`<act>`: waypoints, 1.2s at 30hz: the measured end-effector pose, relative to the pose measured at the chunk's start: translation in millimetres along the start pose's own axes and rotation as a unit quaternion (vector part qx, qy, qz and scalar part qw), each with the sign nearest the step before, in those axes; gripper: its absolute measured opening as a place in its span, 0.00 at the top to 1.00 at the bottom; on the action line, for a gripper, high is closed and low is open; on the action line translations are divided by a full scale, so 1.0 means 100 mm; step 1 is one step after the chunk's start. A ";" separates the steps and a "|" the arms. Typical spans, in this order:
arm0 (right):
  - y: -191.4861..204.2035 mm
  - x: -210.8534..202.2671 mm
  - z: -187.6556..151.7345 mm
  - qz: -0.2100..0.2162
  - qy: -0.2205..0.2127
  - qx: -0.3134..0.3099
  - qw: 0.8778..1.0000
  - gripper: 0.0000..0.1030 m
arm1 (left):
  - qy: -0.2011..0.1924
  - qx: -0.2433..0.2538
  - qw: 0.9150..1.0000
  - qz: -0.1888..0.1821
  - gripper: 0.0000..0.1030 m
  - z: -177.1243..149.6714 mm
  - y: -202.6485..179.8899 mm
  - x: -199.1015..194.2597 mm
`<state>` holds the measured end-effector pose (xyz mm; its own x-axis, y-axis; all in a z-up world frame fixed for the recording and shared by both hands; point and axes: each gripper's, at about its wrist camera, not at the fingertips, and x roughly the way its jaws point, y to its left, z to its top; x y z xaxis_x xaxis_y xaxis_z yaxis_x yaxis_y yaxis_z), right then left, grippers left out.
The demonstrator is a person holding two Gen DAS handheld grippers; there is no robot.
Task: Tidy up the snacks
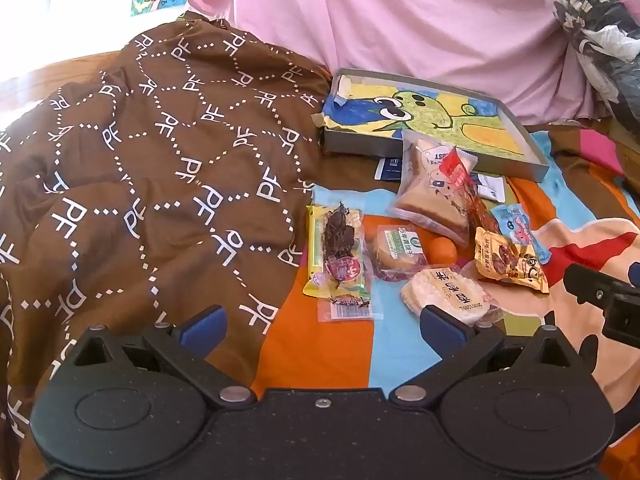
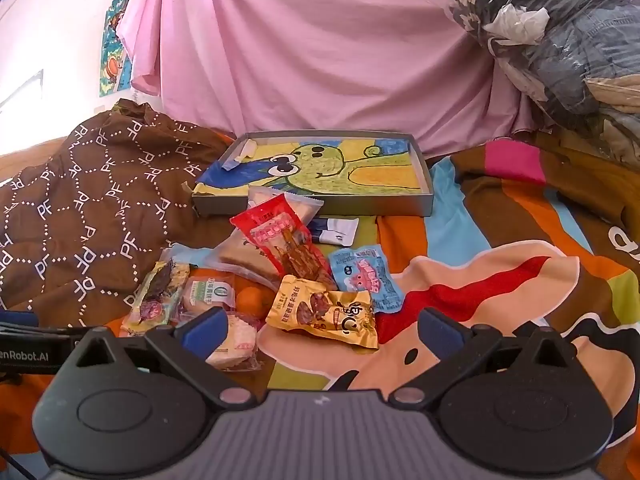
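At the left of the right wrist frame a brown patterned blanket (image 2: 92, 208) is bunching up and closing off that side, while the snacks are lying heaped on the striped bedspread (image 2: 500, 240) at centre. Moving rightward through the pile: a yellow-green packet (image 2: 154, 300), a round rice cracker (image 2: 236, 340), a bagged toast slice (image 2: 248, 258) under a red packet (image 2: 280, 240), a gold packet (image 2: 326, 314), then a blue packet (image 2: 366, 280). All are looking light, soft and slick in crinkly film; the cracker and toast would probably crush, so pinching a sealed end seam seems wiser. The shallow grey box (image 2: 424, 184) is sitting just behind the heap, its low near wall something to lift over. To the right the bedspread is lying open, giving free room. The left tongs (image 1: 322, 326) and the right tongs (image 2: 322, 326) are both spread wide, gripping nothing, hovering before the pile.
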<state>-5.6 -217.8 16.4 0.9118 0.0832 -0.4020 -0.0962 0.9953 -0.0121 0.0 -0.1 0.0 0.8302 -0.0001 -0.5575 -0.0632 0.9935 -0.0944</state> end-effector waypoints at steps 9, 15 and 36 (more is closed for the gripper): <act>0.00 0.01 0.00 0.000 0.000 0.000 1.000 0.00 | 0.001 0.000 1.000 -0.002 0.01 -0.01 -0.01 -0.02; 0.01 0.00 -0.01 0.000 0.000 0.000 1.000 0.00 | 0.000 0.000 1.000 0.000 0.01 -0.03 -0.03 0.01; 0.02 0.12 -0.05 0.018 0.015 -0.004 1.000 0.00 | 0.012 0.002 1.000 0.000 0.01 -0.01 0.00 0.12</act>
<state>3.1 -214.8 6.6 0.8956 0.1182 -0.4289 -0.1328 0.9911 -0.0041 9.4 0.1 -7.2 0.8166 -0.0023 -0.5772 -0.0612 0.9940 -0.0905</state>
